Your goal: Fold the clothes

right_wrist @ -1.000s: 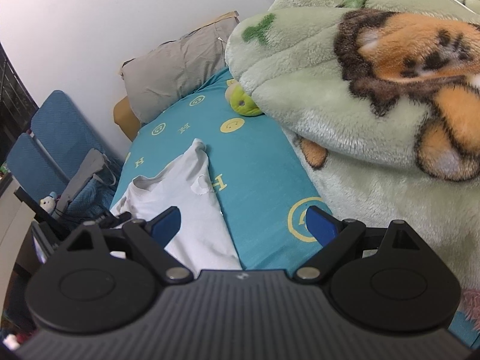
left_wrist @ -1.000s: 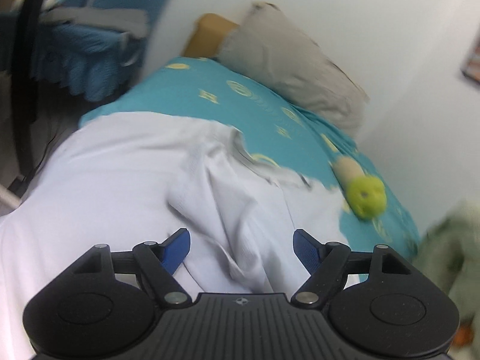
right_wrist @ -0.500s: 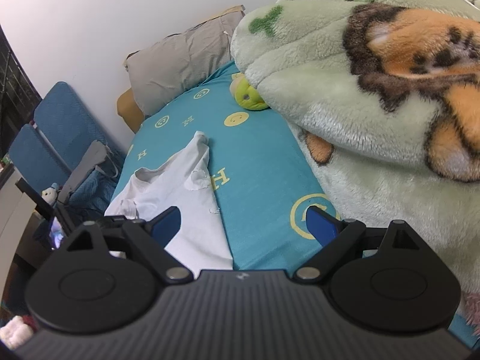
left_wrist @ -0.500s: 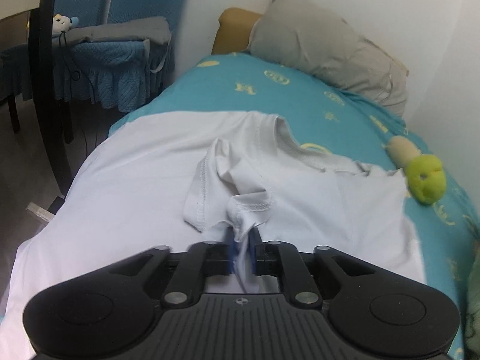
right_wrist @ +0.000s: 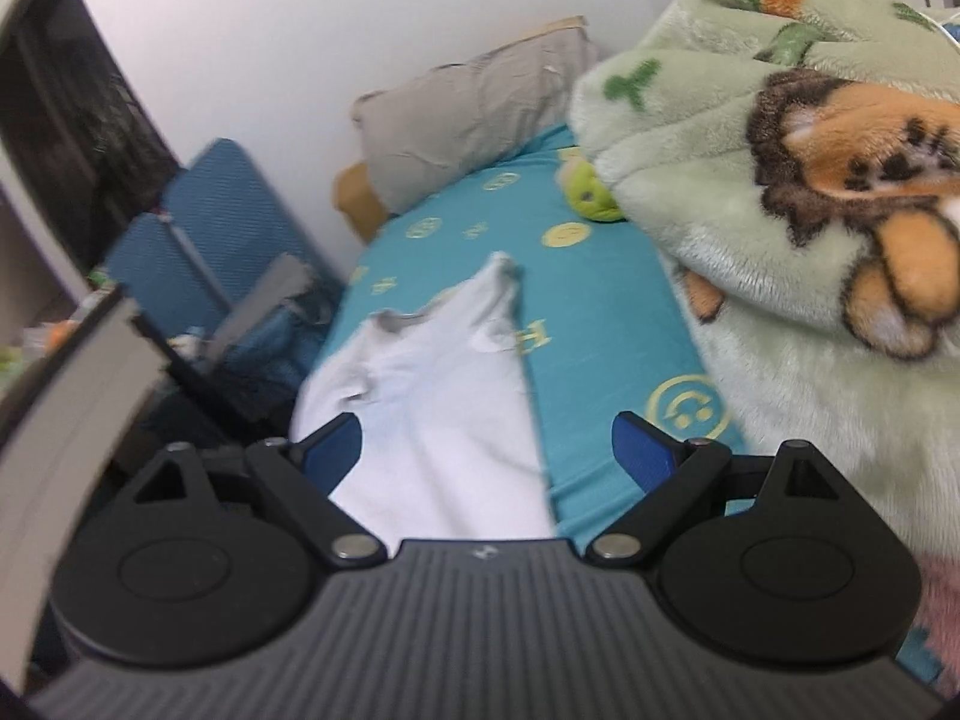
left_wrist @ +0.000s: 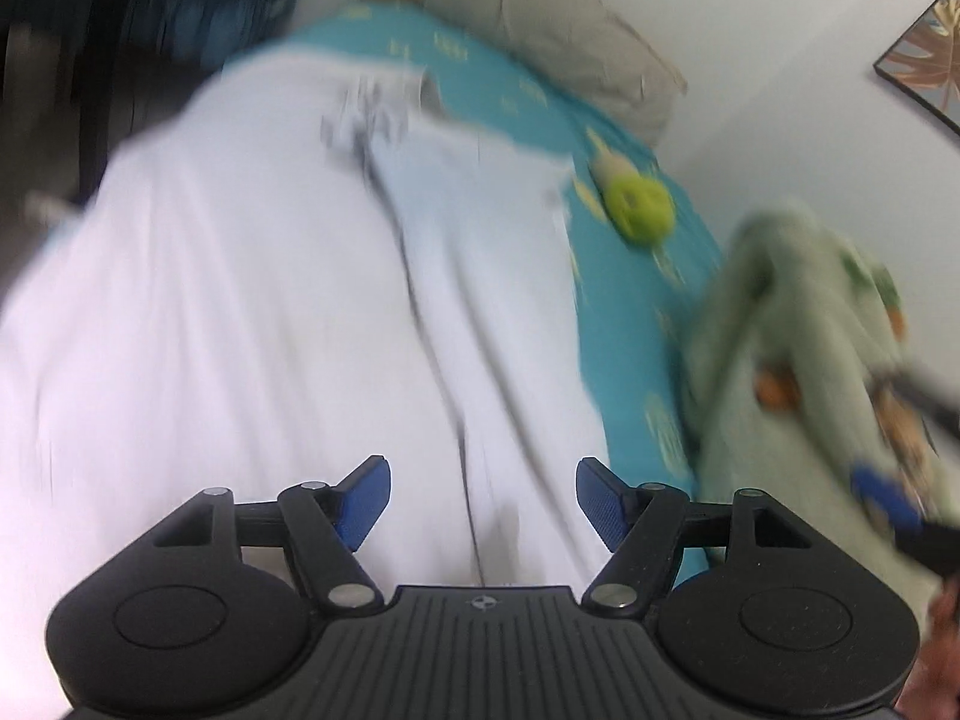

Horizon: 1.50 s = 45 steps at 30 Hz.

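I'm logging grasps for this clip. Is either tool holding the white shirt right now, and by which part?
Nothing is held. The left tool and right tool both stand open above the white shirt, with no cloth between their fingers.

I see one white shirt point(right_wrist: 438, 420) lying flat across the lower centre of the right wrist frame, its sleeve tip pointing toward upper centre and its neckline at the shirt's upper left. In the blurred left wrist frame the shirt point(left_wrist: 288, 300) fills the left and centre, a dark crease running down its middle.
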Tool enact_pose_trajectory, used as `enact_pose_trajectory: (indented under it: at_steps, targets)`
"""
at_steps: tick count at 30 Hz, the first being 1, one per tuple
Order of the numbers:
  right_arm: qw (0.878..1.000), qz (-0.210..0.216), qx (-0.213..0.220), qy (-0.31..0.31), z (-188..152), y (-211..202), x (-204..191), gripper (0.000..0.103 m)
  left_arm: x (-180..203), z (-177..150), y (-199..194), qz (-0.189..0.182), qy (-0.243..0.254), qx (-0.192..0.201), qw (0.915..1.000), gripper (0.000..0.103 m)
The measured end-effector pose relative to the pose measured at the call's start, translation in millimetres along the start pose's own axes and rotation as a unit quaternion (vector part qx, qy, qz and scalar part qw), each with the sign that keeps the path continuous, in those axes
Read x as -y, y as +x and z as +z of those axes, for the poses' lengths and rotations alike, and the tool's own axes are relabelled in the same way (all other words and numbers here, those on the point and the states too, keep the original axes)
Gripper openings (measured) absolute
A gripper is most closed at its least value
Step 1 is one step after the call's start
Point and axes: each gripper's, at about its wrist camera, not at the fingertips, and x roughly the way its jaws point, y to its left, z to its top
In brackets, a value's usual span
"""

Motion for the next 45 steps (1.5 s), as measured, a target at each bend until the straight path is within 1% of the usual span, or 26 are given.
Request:
enact_pose_trajectory:
  at_steps: [2,5,6,8,10,12,14,16,17,18,19,22,24,26,27,30,32,33,34,37,39,40,41,44,45]
  targets:
    - [1.000,0.019,0.003,0.000,-1.7,-17.8,-2.7,0.092,-4.8,-33.8,-6.9,-0.020,-0.020,-0.023,0.9993,0.068]
    - [1.000,0.011,0.023,-0.010,-0.1,-32.0,-6.6,0.092,-3.2,-62.3,-7.8,-0.032,-0.017,-0.044,0.9984,0.066]
    - [1.000,0.006,0.025,-0.009,0.8,-32.7,-6.0,0.092,-0.3,-67.5,-9.4,-0.037,-0.009,-0.045,0.9983,0.065]
    - [1.000,-0.004,0.021,0.001,1.0,-29.6,-1.7,0.092,3.7,-72.3,-13.0,-0.060,-0.001,-0.037,0.9975,0.065]
    - [1.000,-0.011,0.011,0.011,0.1,-23.3,3.2,0.092,8.0,-78.8,-11.9,-0.076,0.005,-0.049,0.9959,0.065]
    - [1.000,-0.018,0.001,0.016,-1.9,-15.3,6.4,0.092,10.4,-86.2,-2.4,-0.075,0.011,-0.077,0.9941,0.064]
    - [0.999,-0.024,-0.008,0.020,-3.8,-9.0,8.5,0.092,11.3,-86.8,-0.7,-0.074,0.016,-0.085,0.9936,0.057]
    - [0.999,-0.025,-0.015,0.026,-5.4,-4.4,10.4,0.092,12.2,-86.3,-0.3,-0.073,0.020,-0.089,0.9932,0.056]
    - [0.999,-0.022,-0.018,0.029,-6.3,-3.5,11.3,0.092,12.6,-86.1,-0.1,-0.072,0.023,-0.091,0.9930,0.047]
    - [0.999,-0.020,-0.019,0.031,-6.4,-2.6,11.8,0.092,13.0,-85.9,0.1,-0.071,0.025,-0.093,0.9928,0.036]
    - [0.999,-0.020,-0.020,0.030,-6.1,-1.7,12.0,0.092,13.4,-85.7,0.3,-0.071,0.027,-0.095,0.9926,0.007]
    - [0.999,-0.024,-0.018,0.033,-3.6,-1.2,14.2,0.092,14.7,-85.0,0.9,-0.069,0.034,-0.101,0.9919,0.005]
    - [0.999,-0.025,-0.014,0.042,-1.5,-3.7,18.9,0.092,17.1,-80.1,-4.1,-0.070,0.038,-0.103,0.9915,0.004]
    - [0.998,-0.025,-0.010,0.049,0.4,-7.1,23.0,0.092,20.0,-66.3,-21.6,-0.077,0.033,-0.108,0.9906,0.004]
    - [0.998,-0.026,-0.008,0.051,1.5,-8.2,24.3,0.092,17.8,-59.3,-31.4,-0.065,0.036,-0.112,0.9909,0.004]
    - [0.998,-0.023,-0.010,0.055,1.9,-8.1,25.2,0.092,7.6,-38.7,-61.2,-0.018,0.052,-0.123,0.9909,0.004]
    - [0.998,-0.016,-0.013,0.057,2.1,-6.7,23.6,0.092,-4.0,-31.7,-69.5,0.037,0.066,-0.128,0.9889,0.004]
    - [0.998,-0.012,-0.014,0.056,2.3,-6.0,21.9,0.092,-11.0,-31.6,-69.6,0.068,0.078,-0.131,0.9859,0.004]
    - [0.999,-0.008,-0.014,0.052,2.5,-5.9,19.5,0.092,-14.5,-32.8,-67.3,0.084,0.087,-0.134,0.9835,0.005]
    - [0.999,-0.004,-0.012,0.036,2.6,-7.5,13.0,0.092,-21.6,-37.2,-59.2,0.115,0.108,-0.141,0.9774,0.007]
    - [1.000,-0.010,-0.010,0.027,2.4,-9.5,11.4,0.092,-26.3,-40.2,-53.9,0.135,0.121,-0.146,0.9724,0.015]
    - [1.000,-0.015,-0.010,0.025,2.1,-10.3,12.1,0.092,-24.4,-40.4,-54.6,0.138,0.131,-0.142,0.9715,0.025]
    - [0.999,-0.019,-0.010,0.025,2.3,-10.7,13.4,0.092,-20.9,-40.2,-57.9,0.136,0.140,-0.132,0.9719,0.036]
    - [0.999,-0.010,-0.017,0.042,6.5,-8.8,18.9,0.092,-0.3,-42.3,-65.4,0.120,0.166,-0.093,0.9744,0.051]
    - [0.999,-0.006,-0.019,0.046,9.2,-7.1,19.9,0.092,8.2,-43.4,-66.7,0.114,0.174,-0.080,0.9749,0.053]
